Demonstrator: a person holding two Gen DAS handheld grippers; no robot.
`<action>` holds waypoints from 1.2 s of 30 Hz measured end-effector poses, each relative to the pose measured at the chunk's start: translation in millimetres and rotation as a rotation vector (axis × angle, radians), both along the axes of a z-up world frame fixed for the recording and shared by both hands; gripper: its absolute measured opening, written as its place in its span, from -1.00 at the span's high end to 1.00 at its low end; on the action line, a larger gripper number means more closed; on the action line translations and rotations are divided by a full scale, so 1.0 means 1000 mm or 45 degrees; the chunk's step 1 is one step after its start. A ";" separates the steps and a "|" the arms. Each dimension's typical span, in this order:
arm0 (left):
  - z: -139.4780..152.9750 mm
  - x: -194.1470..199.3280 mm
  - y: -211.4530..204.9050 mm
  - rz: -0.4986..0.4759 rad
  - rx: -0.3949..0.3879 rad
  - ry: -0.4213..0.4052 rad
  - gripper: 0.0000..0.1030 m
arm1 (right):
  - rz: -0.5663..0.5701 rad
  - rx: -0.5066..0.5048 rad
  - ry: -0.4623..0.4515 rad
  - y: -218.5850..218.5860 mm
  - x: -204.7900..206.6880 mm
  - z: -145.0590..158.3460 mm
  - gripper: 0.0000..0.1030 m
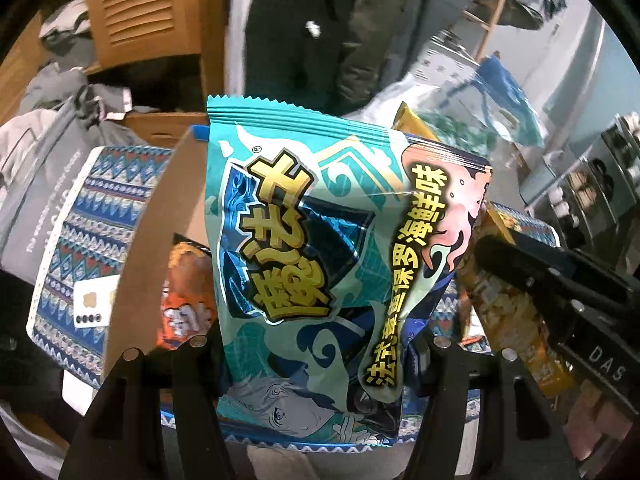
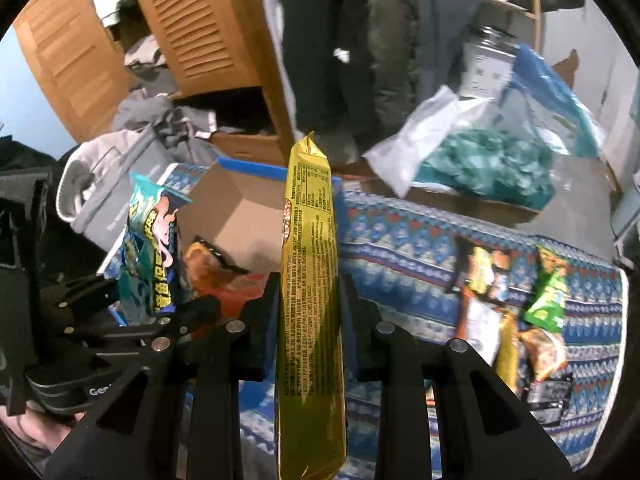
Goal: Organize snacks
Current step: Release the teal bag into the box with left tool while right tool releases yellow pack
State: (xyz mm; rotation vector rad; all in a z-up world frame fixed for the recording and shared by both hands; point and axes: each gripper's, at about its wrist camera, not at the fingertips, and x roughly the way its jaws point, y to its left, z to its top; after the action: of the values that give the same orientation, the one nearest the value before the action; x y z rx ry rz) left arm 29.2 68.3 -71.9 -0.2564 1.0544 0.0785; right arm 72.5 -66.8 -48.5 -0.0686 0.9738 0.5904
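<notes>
Left gripper (image 1: pixel 320 344) jaws clamped on teal bag (image 1: pixel 320 248), yellow lettering, puffy. Right gripper (image 2: pixel 310 304) jaws clamped on yellow pack (image 2: pixel 310 280), slim, upright.

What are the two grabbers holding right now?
Left gripper: closed on the teal snack bag.
Right gripper: closed on the yellow snack packet.

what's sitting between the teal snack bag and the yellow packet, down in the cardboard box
In the right wrist view, an orange snack bag lies in the cardboard box, between the teal snack bag and the yellow packet.
</notes>
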 end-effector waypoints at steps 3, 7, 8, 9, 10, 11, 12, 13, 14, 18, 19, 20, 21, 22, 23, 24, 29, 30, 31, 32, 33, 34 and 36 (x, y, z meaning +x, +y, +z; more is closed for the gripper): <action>-0.004 -0.001 0.015 0.035 0.014 0.004 -0.24 | 0.022 -0.004 0.021 0.020 0.003 -0.004 0.49; -0.013 -0.002 0.031 0.066 0.013 0.023 -0.24 | 0.043 -0.009 0.056 0.042 0.007 -0.013 0.49; -0.015 -0.002 0.034 0.073 0.013 0.029 -0.24 | 0.046 -0.010 0.065 0.048 0.007 -0.015 0.49; -0.018 -0.002 0.039 0.083 0.012 0.036 -0.24 | 0.049 -0.015 0.070 0.053 0.008 -0.017 0.49; -0.020 -0.003 0.043 0.092 0.010 0.042 -0.24 | 0.051 -0.019 0.072 0.056 0.009 -0.019 0.49; -0.023 -0.003 0.046 0.100 0.010 0.047 -0.24 | 0.056 -0.025 0.076 0.061 0.009 -0.021 0.49; -0.025 -0.002 0.050 0.112 0.010 0.054 -0.24 | 0.063 -0.030 0.082 0.067 0.010 -0.023 0.49; -0.027 -0.002 0.054 0.124 0.008 0.061 -0.24 | 0.067 -0.033 0.087 0.070 0.011 -0.025 0.49; -0.030 -0.002 0.058 0.138 0.002 0.070 -0.24 | 0.074 -0.039 0.095 0.076 0.012 -0.029 0.49; -0.037 -0.002 0.070 0.183 -0.029 0.103 -0.24 | 0.086 -0.049 0.127 0.088 0.015 -0.039 0.49; -0.039 -0.002 0.072 0.189 -0.035 0.112 -0.24 | 0.089 -0.049 0.135 0.090 0.015 -0.041 0.49; -0.040 -0.003 0.072 0.194 -0.038 0.119 -0.24 | 0.092 -0.049 0.151 0.092 0.016 -0.044 0.48; -0.041 -0.003 0.073 0.202 -0.037 0.129 -0.24 | 0.094 -0.044 0.167 0.094 0.017 -0.046 0.48; -0.042 -0.003 0.073 0.210 -0.035 0.138 -0.24 | 0.092 -0.038 0.171 0.094 0.017 -0.046 0.48; -0.042 -0.003 0.073 0.214 -0.033 0.144 -0.30 | 0.088 -0.033 0.165 0.095 0.017 -0.045 0.48; -0.042 -0.003 0.073 0.215 -0.034 0.149 -0.38 | 0.090 -0.034 0.155 0.095 0.016 -0.043 0.48; -0.041 -0.003 0.074 0.228 -0.021 0.150 -0.43 | 0.085 -0.047 0.109 0.094 0.015 -0.034 0.31; -0.040 -0.003 0.074 0.228 -0.020 0.152 -0.47 | 0.083 -0.055 0.101 0.093 0.015 -0.033 0.30; -0.040 -0.003 0.074 0.229 -0.020 0.153 -0.50 | 0.082 -0.063 0.094 0.092 0.014 -0.033 0.26; -0.039 -0.004 0.073 0.231 -0.020 0.151 -0.55 | 0.081 -0.069 0.088 0.091 0.014 -0.032 0.20; -0.038 -0.004 0.072 0.235 -0.016 0.147 -0.56 | 0.078 -0.070 0.083 0.089 0.014 -0.031 0.16; -0.036 -0.005 0.071 0.237 -0.013 0.140 -0.56 | 0.074 -0.072 0.080 0.086 0.014 -0.031 0.10; -0.033 -0.005 0.067 0.226 -0.008 0.133 -0.56 | 0.068 -0.078 0.072 0.082 0.013 -0.030 0.04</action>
State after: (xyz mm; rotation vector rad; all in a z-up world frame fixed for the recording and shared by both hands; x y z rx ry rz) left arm 24.4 135.1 -105.1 -0.3548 1.1338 0.2503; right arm 85.7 15.4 -78.9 -0.1331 1.0479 0.6143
